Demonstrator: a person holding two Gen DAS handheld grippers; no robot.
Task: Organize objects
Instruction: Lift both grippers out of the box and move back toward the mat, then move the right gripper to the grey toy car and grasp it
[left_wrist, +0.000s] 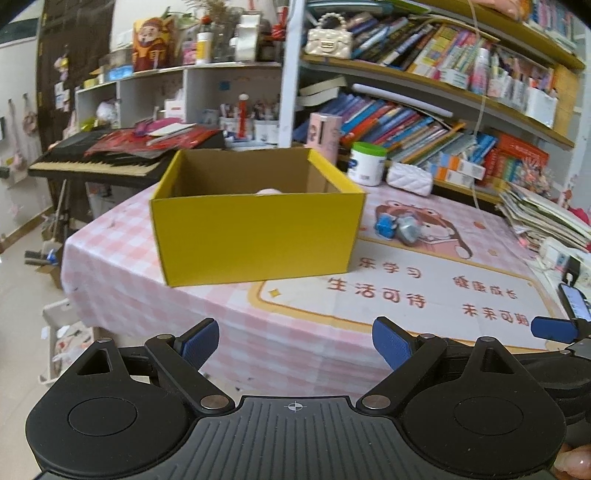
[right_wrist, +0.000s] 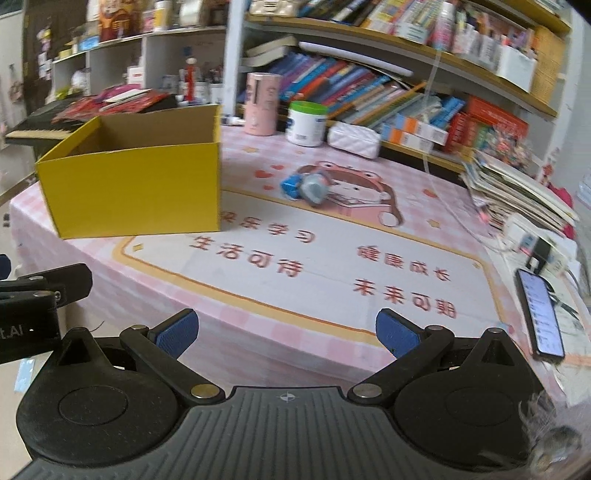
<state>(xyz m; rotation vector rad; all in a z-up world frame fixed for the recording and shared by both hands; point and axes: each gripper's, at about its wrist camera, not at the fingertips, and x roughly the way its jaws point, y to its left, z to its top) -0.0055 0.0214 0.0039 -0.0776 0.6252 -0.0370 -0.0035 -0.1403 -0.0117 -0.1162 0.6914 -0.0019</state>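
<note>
Pink table mat (left_wrist: 406, 295), "生活可待", "未来可期"

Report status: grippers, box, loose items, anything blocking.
Left gripper and right gripper open, empty. Yellow box upright, something pale inside. Blue and grey toys loose on table beside box. Path clear.

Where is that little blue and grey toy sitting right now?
The blue and grey toy lies on the pink tablecloth, right of the yellow box in both views, in front of the white jar.
</note>
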